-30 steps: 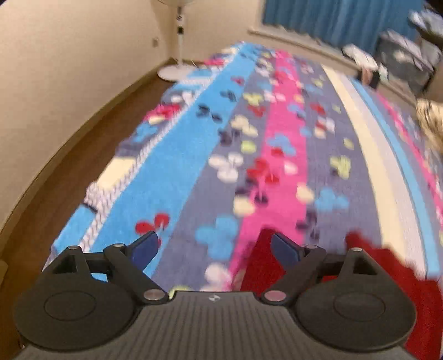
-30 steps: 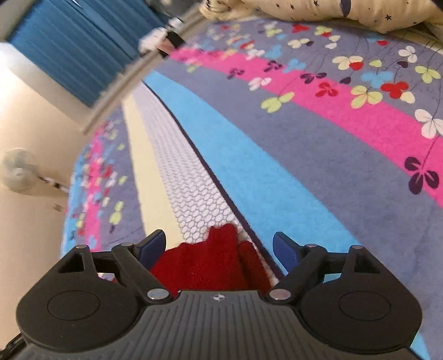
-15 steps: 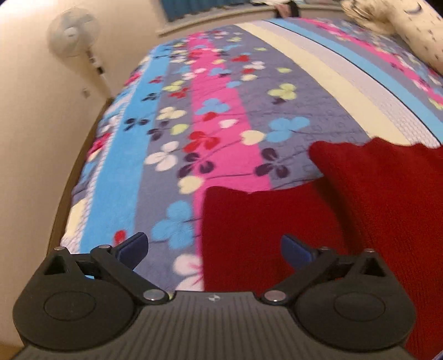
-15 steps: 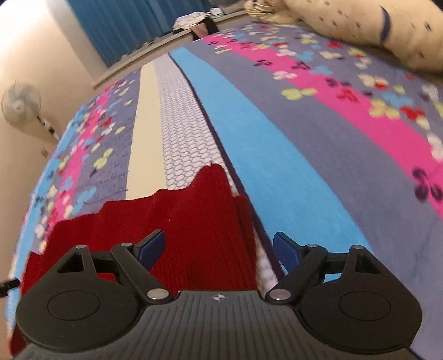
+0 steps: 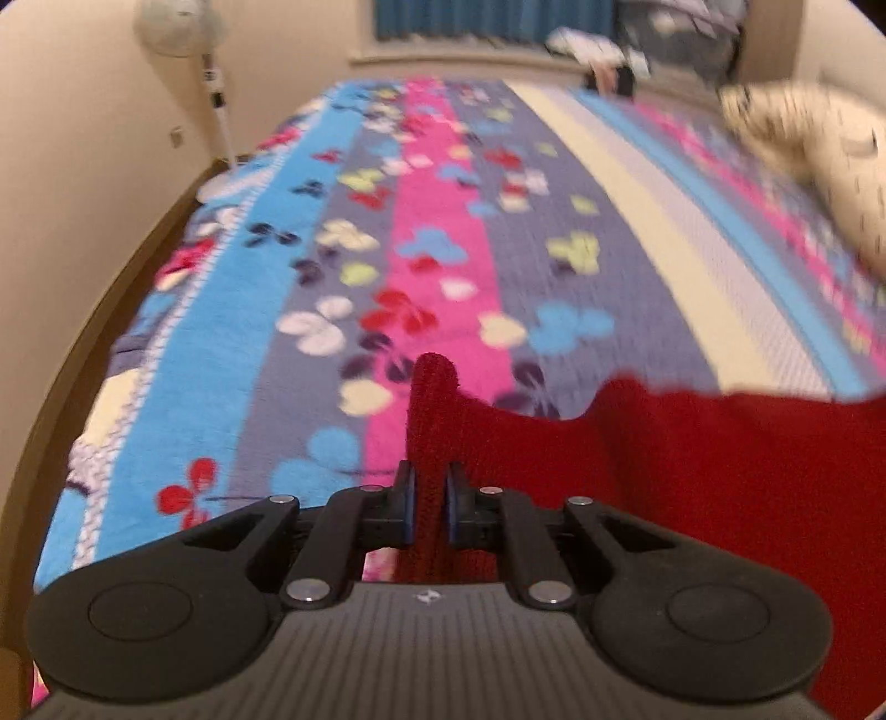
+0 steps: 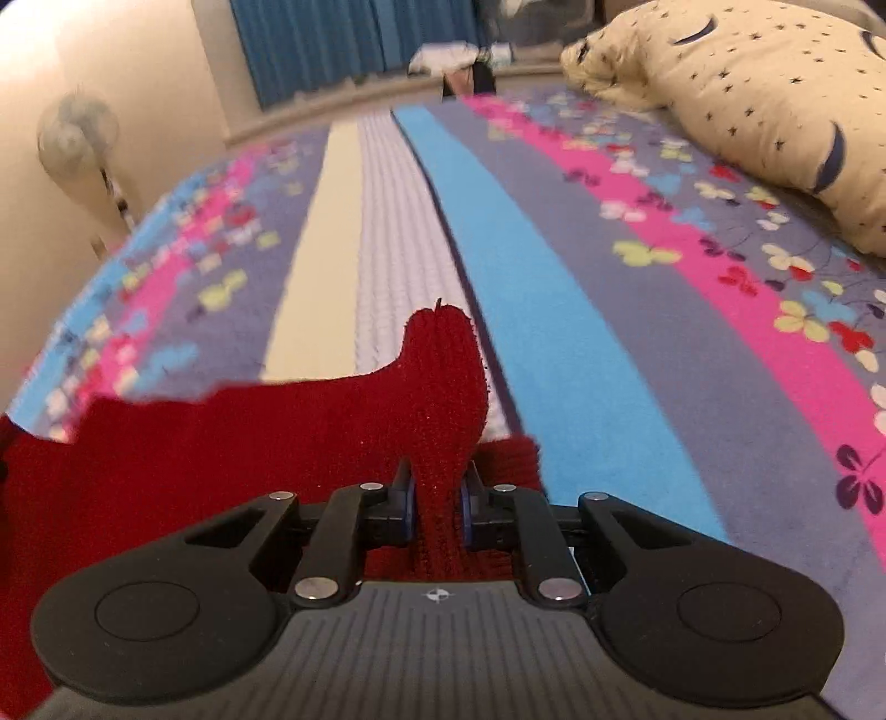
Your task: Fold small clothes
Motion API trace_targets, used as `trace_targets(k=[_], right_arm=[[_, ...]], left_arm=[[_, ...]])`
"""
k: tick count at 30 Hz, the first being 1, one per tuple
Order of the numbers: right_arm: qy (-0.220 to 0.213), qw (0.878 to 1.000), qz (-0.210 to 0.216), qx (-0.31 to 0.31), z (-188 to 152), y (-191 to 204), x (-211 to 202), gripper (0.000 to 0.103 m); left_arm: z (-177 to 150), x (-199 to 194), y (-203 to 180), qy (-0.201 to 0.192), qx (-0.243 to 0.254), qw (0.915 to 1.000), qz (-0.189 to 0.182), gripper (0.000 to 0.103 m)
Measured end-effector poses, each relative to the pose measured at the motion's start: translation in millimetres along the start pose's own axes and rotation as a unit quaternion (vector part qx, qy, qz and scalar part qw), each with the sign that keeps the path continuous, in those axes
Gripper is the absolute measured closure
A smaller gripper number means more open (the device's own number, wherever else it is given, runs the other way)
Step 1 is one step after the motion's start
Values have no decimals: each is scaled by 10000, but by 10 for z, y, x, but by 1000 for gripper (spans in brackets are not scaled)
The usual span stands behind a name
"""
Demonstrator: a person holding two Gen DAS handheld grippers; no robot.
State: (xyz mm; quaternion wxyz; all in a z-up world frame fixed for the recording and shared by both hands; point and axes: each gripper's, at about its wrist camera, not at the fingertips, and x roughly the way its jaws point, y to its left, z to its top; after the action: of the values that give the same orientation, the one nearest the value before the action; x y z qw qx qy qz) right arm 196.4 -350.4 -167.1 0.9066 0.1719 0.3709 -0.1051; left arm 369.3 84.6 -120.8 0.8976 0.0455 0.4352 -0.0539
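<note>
The red knit garment [image 5: 692, 459] has just been pinched at two corners as the left gripper [image 5: 425, 504] and right gripper [image 6: 437, 509] are closing, jaws wide a moment ago, so folding can be started.

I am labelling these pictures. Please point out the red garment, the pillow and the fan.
red garment [image 6: 221, 443], right wrist view, on its flat knit body.
pillow [image 6: 764, 94], right wrist view, on its starred cover.
fan [image 5: 177, 22], left wrist view, on its round head.
</note>
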Motion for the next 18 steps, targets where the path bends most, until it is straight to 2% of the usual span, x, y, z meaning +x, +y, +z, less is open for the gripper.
trace_targets(k=[2, 4, 6, 8, 9, 10, 11, 12, 13, 14, 15, 16, 18], right_arm=[[-56, 9990, 104, 440, 6, -149, -166, 88], [42, 9964, 131, 836, -20, -290, -175, 88], [325, 9940, 54, 1039, -62, -368, 27, 88], [563, 9918, -127, 1138, -121, -386, 297, 86], [626, 9910, -166, 1174, -133, -377, 377, 82], [634, 9907, -235, 1180, -125, -366, 411, 78], [560, 9908, -309, 1190, -116, -355, 399, 77], [509, 9911, -355, 1175, -110, -351, 372, 68], [474, 9918, -411, 1115, -104, -347, 332, 51], [464, 9921, -494, 1053, -96, -346, 279, 41], [437, 9923, -504, 1044, -101, -364, 200, 24], [416, 9926, -417, 1058, -122, -381, 111, 20], [493, 9927, -91, 1095, -222, -442, -79, 20]], left_arm=[[11, 72, 195, 167, -153, 9997, 41, 92], [-18, 351, 270, 617, -208, 9978, 140, 92], [-102, 586, 214, 861, -99, 9960, 236, 90], [-167, 693, 141, 891, -180, 9951, 400, 85], [-175, 708, 145, 878, -231, 9947, 477, 78], [-175, 700, 150, 853, -293, 9944, 551, 61], [-170, 671, 169, 825, -330, 9937, 684, 51], [-175, 626, 219, 782, -340, 9937, 727, 33], [-193, 559, 271, 767, -384, 9940, 683, 27], [-216, 461, 335, 740, -487, 9948, 512, 27], [-262, 344, 393, 723, -583, 9953, 275, 27], [-329, 226, 429, 771, -653, 9948, 93, 25], [-529, -9, 468, 857, -761, 9934, -107, 24]])
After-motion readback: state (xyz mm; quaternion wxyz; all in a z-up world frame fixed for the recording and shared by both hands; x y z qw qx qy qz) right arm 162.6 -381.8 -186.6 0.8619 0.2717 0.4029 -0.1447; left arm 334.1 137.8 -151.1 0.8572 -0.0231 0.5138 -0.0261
